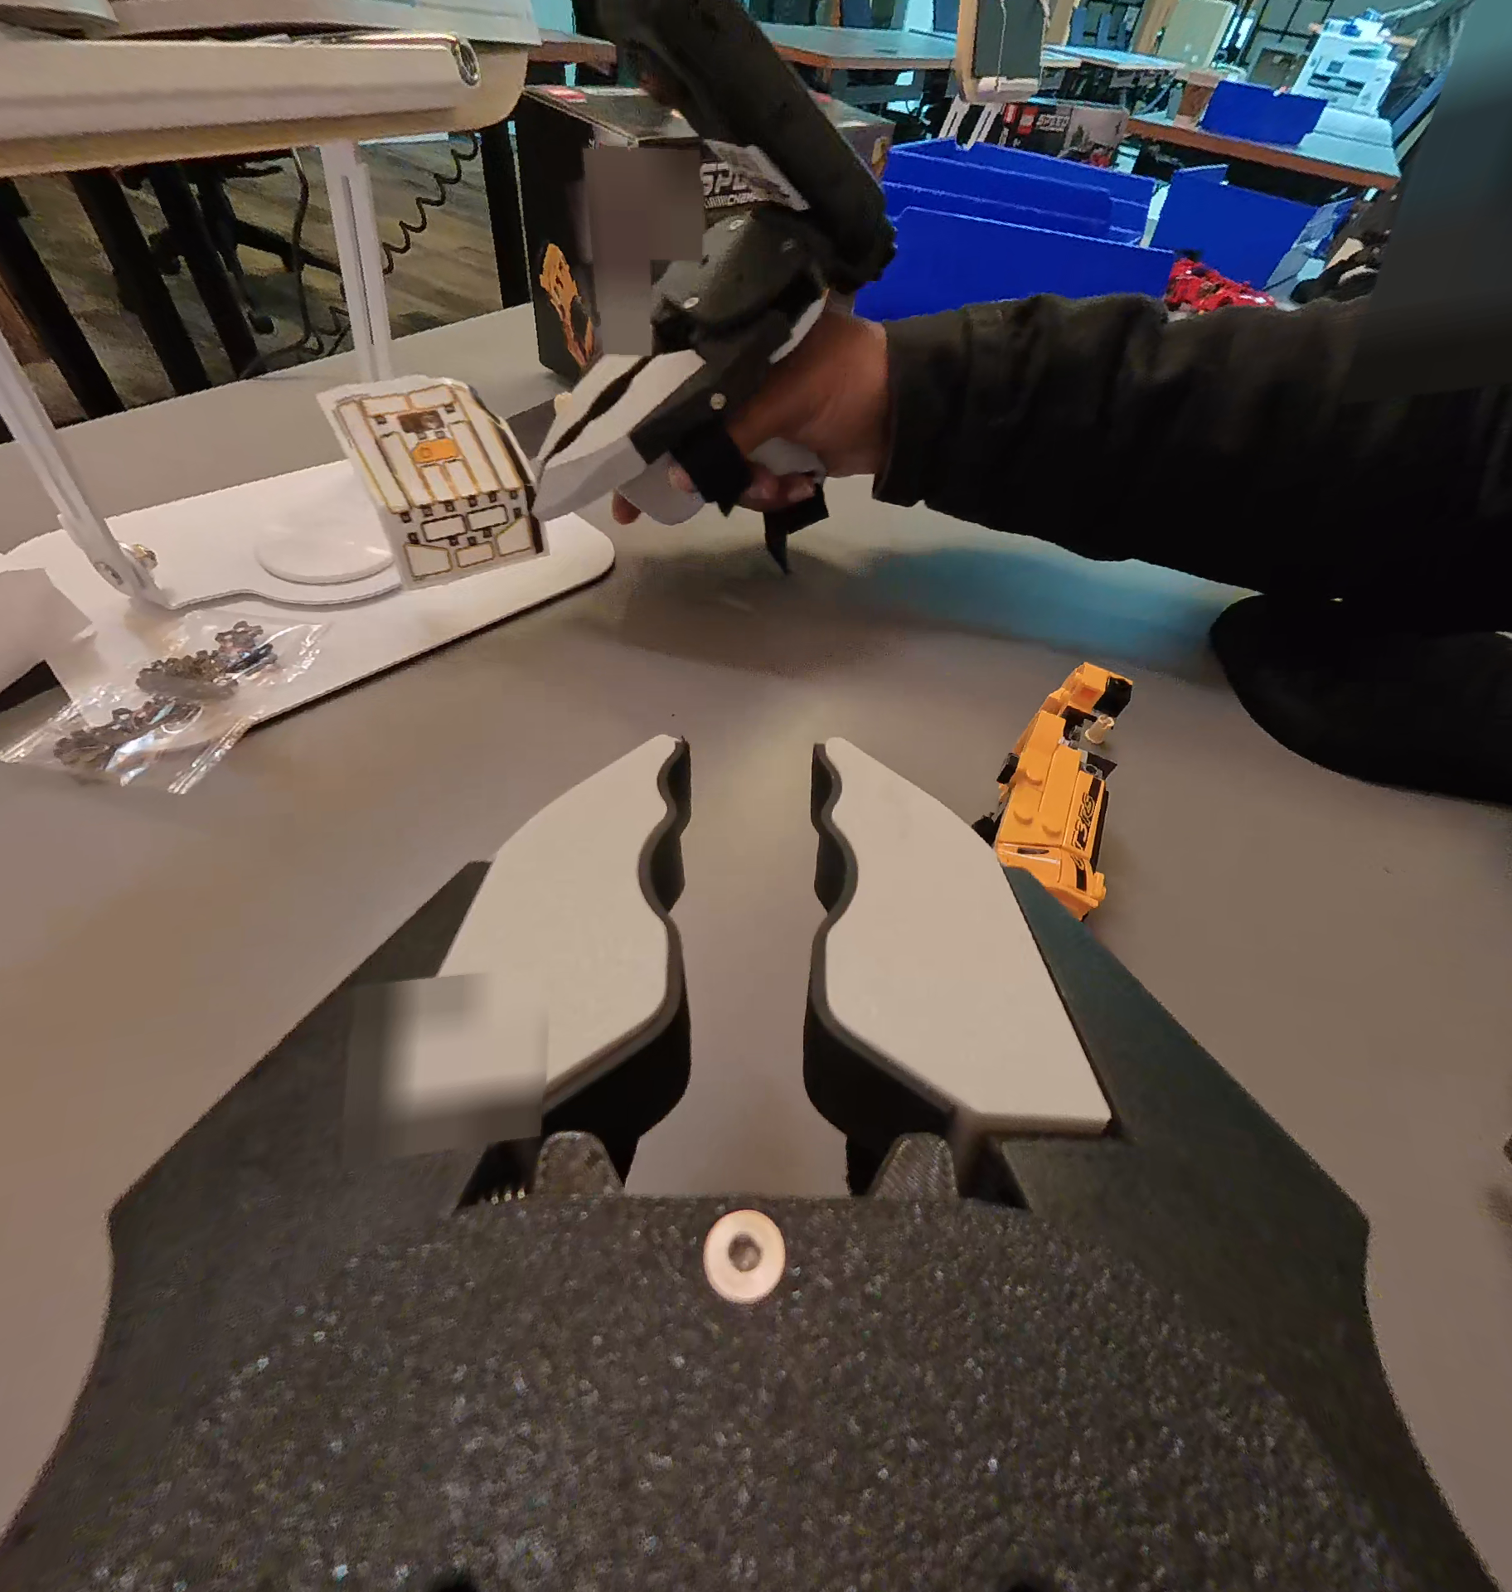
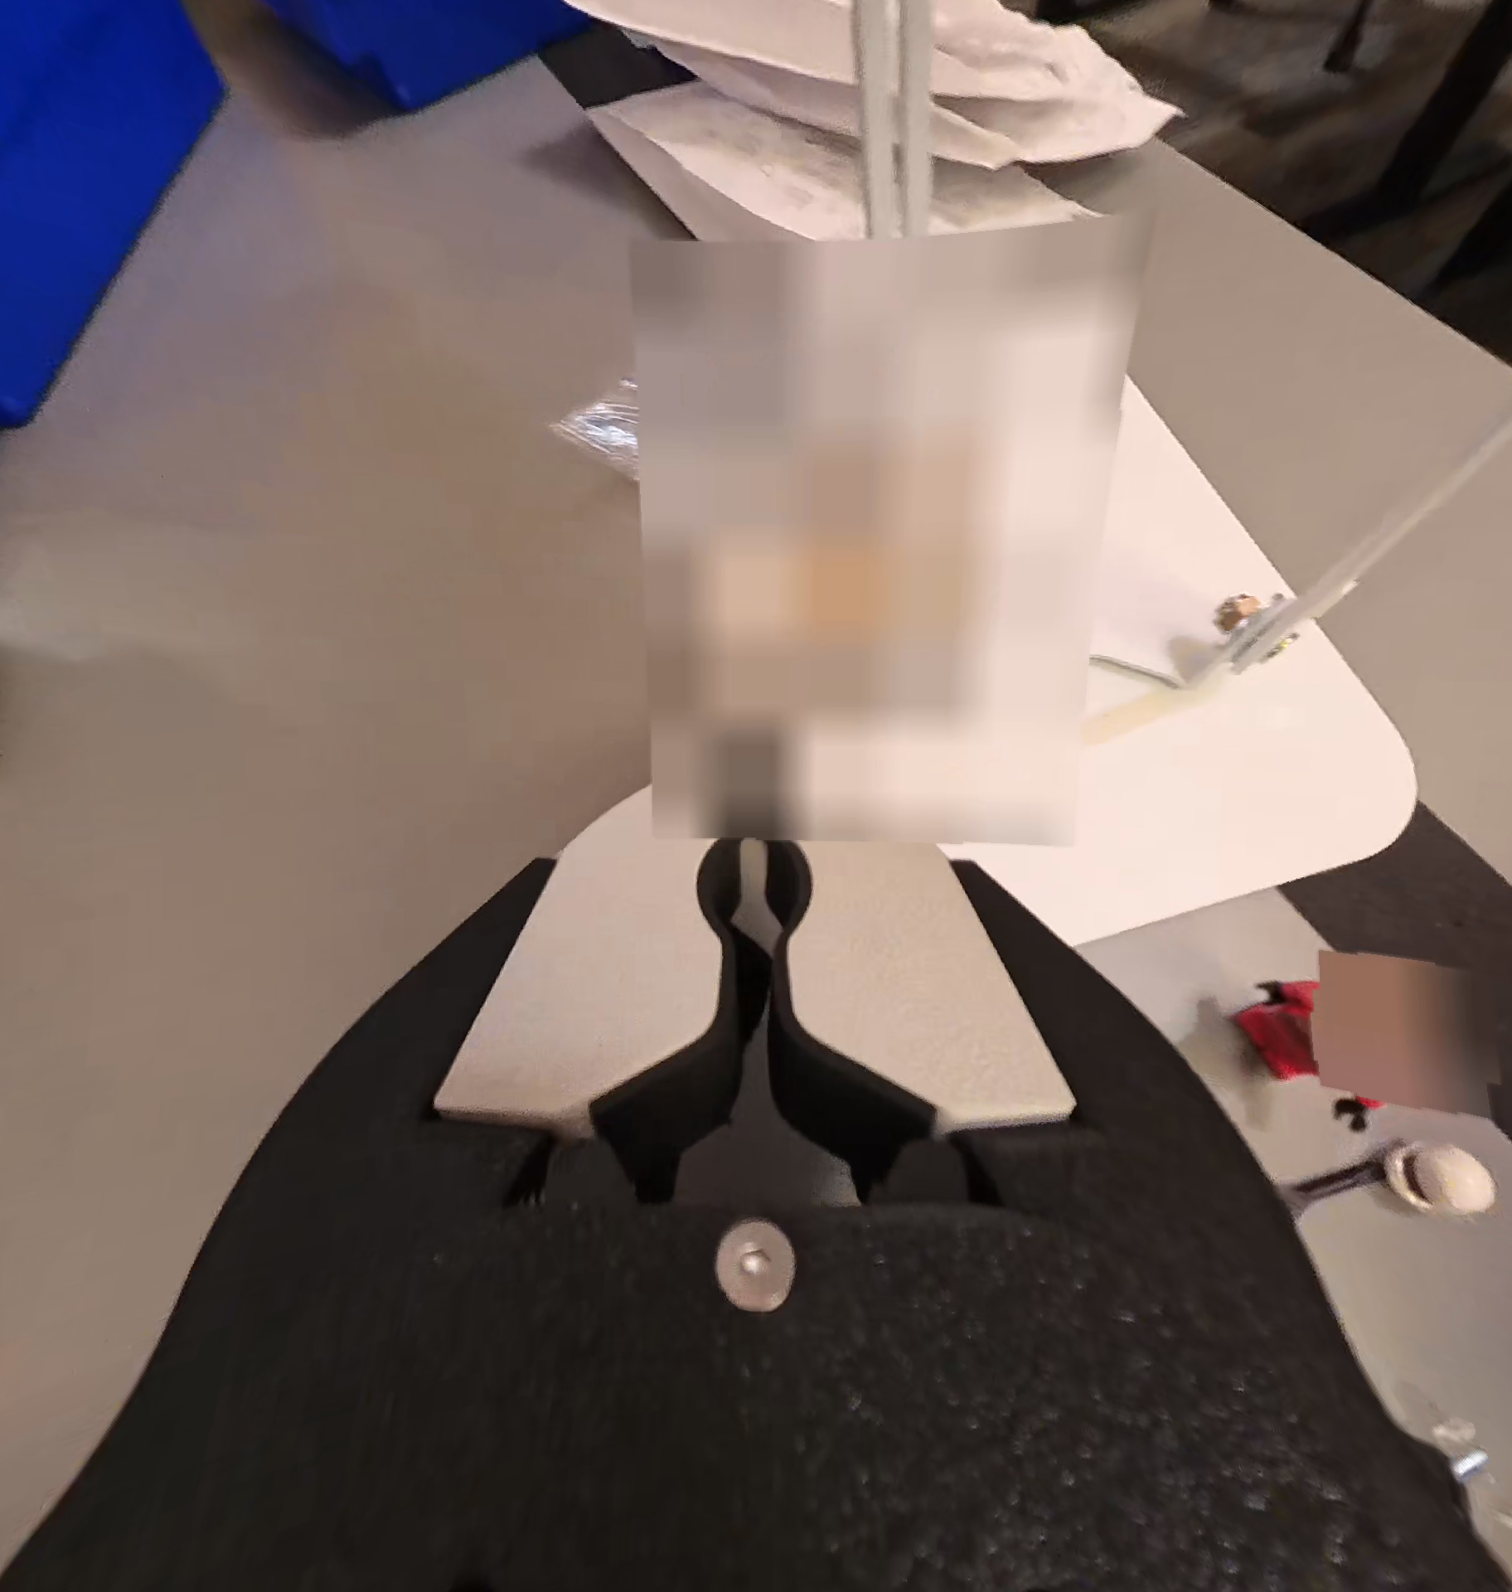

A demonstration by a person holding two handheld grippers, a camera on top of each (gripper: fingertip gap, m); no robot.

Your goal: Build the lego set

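Note:
My left gripper (image 1: 748, 758) is open and empty, low over the grey table (image 1: 735, 655). A partly built yellow lego car (image 1: 1054, 801) lies on the table just right of its right finger. A hand holds my right gripper (image 1: 546, 491) farther back. It is shut on the edge of a white sticker sheet (image 1: 442, 482) with gold-outlined stickers and holds it upright over a white lamp base (image 1: 348, 569). In the right wrist view the right gripper (image 2: 752, 861) has its jaws pressed together, and a blurred patch covers the sheet.
A clear bag of small dark parts (image 1: 167, 698) lies at the left, partly on the lamp base. A black lego box (image 1: 572, 258) and blue bins (image 1: 1037, 233) stand behind. Red lego pieces (image 2: 1278, 1025) and a small white round piece (image 2: 1437, 1180) lie right of the right gripper. My right fingertips sit around 20 cm from my left ones.

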